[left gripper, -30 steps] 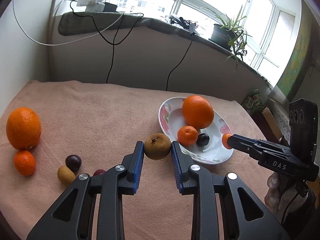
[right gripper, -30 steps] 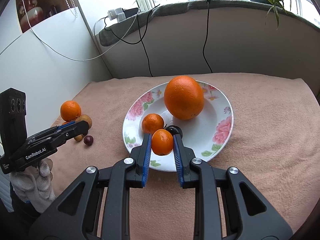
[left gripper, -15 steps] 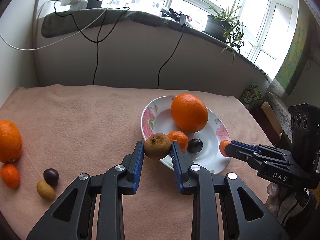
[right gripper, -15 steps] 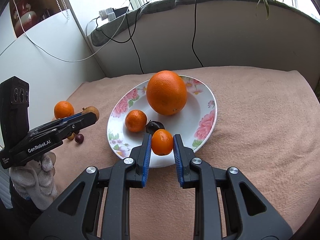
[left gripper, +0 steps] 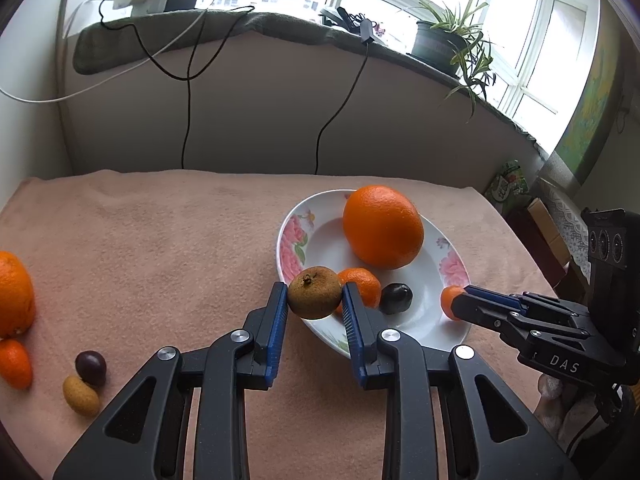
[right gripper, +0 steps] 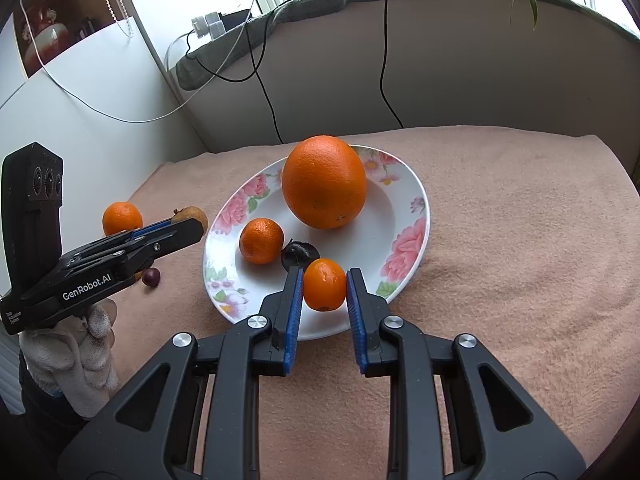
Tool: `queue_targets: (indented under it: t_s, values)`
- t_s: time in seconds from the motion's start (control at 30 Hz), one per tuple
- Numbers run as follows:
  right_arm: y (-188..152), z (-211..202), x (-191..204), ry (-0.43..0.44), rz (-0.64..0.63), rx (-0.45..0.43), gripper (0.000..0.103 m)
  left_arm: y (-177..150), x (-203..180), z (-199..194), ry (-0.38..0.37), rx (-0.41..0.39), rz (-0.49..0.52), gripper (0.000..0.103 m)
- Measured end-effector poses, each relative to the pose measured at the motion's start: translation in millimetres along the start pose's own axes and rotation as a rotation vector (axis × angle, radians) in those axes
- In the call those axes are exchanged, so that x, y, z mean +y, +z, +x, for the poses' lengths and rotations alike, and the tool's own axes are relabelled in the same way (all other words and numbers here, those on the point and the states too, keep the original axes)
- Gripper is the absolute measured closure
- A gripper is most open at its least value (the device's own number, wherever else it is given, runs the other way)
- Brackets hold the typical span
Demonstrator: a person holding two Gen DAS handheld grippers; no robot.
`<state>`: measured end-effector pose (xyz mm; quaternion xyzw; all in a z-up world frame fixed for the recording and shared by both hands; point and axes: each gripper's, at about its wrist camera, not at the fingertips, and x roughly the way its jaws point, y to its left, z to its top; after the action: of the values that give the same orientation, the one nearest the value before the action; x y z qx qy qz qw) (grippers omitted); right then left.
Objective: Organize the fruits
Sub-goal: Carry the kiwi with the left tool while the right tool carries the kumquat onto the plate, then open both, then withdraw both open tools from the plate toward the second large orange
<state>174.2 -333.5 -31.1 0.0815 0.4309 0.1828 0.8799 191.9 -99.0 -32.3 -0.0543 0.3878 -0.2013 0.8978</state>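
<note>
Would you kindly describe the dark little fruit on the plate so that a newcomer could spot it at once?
Find the flowered white plate on the pink cloth. On it lie a big orange and a small mandarin; the dark fruit sits just right of the mandarin in the right wrist view. It is the only near-black thing on the plate.

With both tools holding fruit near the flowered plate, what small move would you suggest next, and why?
Probably lower the right tool and release its small orange kumquat: it hangs over the white flowered plate near the front rim, while the left tool's brown round fruit is only at the edge.
</note>
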Motion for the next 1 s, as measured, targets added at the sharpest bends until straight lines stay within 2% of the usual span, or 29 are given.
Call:
queue_targets:
  t_s: [0.67,0.77,0.83,0.87,0.9,0.93,0.97,1.0]
  values:
    - [2.0,5.4,7.5,-0.004,-0.024,0.013,0.08,2.4,-0.3,0.4,0.002,0.002,0.007,0.076]
    - [1.8,6.6,11.3,0.008,-0.036,0.019,0.08,3.1,-1.4,0.1,0.0,0.001,0.011,0.066]
    - [2.1,7.9,13.8,0.011,-0.044,0.02,0.08,3.8,-2.4,0.2,-0.002,0.002,0.011,0.065]
    - [2.2,8.2,15.2,0.014,-0.046,0.02,0.08,4.0,-3.0,0.4,-0.001,0.002,0.012,0.061]
    - [2.5,8.6,16.7,0.02,-0.048,0.019,0.079,4.0,-3.2,0.5,0.001,0.002,0.013,0.052]
    - [2.4,8.5,18.3,0.028,-0.052,0.019,0.078,3.7,-3.3,0.1,0.001,0.001,0.013,0.05]
    - [2.5,8.1,20.1,0.031,-0.057,0.017,0.069,3.6,-3.1,-0.3,0.0,0.0,0.012,0.049]
    - [2.5,7.1,22.1,0.028,-0.064,0.011,0.05,3.6,-2.9,-0.7,0.0,0.0,0.012,0.049]
